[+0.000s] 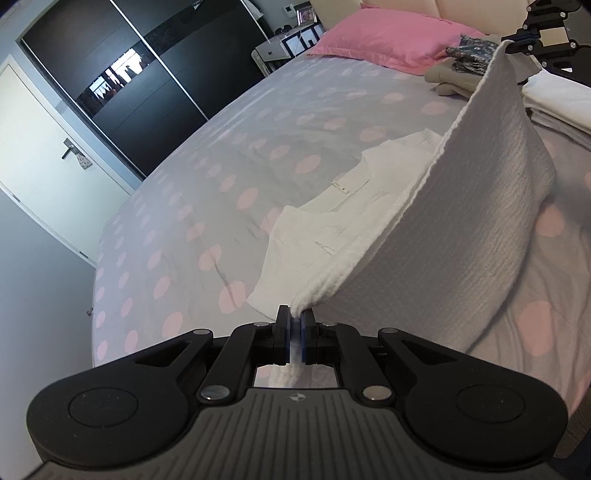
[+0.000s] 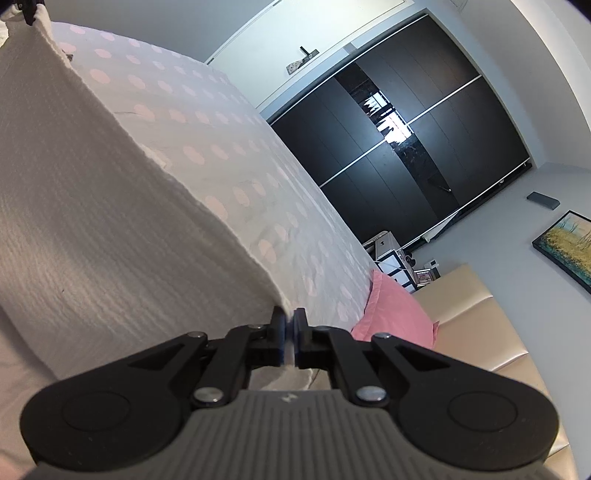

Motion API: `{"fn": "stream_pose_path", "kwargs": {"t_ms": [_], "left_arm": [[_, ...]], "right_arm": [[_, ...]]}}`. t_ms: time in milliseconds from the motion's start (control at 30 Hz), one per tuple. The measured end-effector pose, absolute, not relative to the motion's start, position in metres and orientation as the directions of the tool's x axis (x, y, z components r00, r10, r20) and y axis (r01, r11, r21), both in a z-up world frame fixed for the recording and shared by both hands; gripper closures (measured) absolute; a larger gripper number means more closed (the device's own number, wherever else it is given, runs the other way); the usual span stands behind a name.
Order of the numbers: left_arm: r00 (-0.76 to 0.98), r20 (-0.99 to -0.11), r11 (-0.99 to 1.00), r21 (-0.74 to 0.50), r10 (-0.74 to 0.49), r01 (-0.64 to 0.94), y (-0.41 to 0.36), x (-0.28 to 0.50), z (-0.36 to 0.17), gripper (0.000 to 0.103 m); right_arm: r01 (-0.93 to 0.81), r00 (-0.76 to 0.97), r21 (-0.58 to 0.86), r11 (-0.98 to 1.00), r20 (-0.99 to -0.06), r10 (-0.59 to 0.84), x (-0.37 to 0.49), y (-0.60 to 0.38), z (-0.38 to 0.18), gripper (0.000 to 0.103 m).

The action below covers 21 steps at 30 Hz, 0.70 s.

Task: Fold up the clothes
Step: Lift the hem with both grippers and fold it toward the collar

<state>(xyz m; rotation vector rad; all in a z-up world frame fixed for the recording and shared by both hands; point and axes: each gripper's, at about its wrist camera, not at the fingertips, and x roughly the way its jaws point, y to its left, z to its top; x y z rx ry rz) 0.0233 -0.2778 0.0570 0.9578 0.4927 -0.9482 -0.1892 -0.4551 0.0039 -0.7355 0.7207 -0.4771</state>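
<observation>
A white textured garment [image 1: 461, 221] lies partly on the bed, with one edge lifted and stretched between my two grippers. My left gripper [image 1: 294, 318] is shut on its near corner, just above the bedspread. My right gripper [image 1: 517, 41] shows at the top right of the left wrist view, holding the far corner raised. In the right wrist view the right gripper [image 2: 290, 320] is shut on the garment [image 2: 110, 221], which spans away to the left gripper [image 2: 29, 11] at the top left. The lower layer of the garment [image 1: 332, 221] lies flat with a small label showing.
The bed has a grey spread with pink dots [image 1: 221, 166]. A pink pillow [image 1: 388, 33] lies at the headboard. Folded clothes [image 1: 561, 99] and a beige and patterned pile [image 1: 458, 62] sit near the pillow. A dark sliding wardrobe [image 2: 406, 147] and a door [image 1: 37, 147] stand beyond.
</observation>
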Motion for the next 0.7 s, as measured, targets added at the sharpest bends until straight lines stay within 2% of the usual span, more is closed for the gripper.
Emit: {"fn": "stream_pose_path", "kwargs": {"t_ms": [367, 700], "left_arm": [[0.564, -0.711, 0.266, 0.497, -0.42, 0.826, -0.363, 0.106, 0.033, 0.1], [0.556, -0.788, 0.325, 0.47, -0.265, 0.821, -0.434, 0.2, -0.04, 0.1]], "right_arm": [[0.19, 0.626, -0.726, 0.66, -0.428, -0.652, -0.094, -0.524, -0.027, 0.099], [0.165, 0.554, -0.674, 0.72, -0.541, -0.633, 0.015, -0.587, -0.091, 0.099]]}}
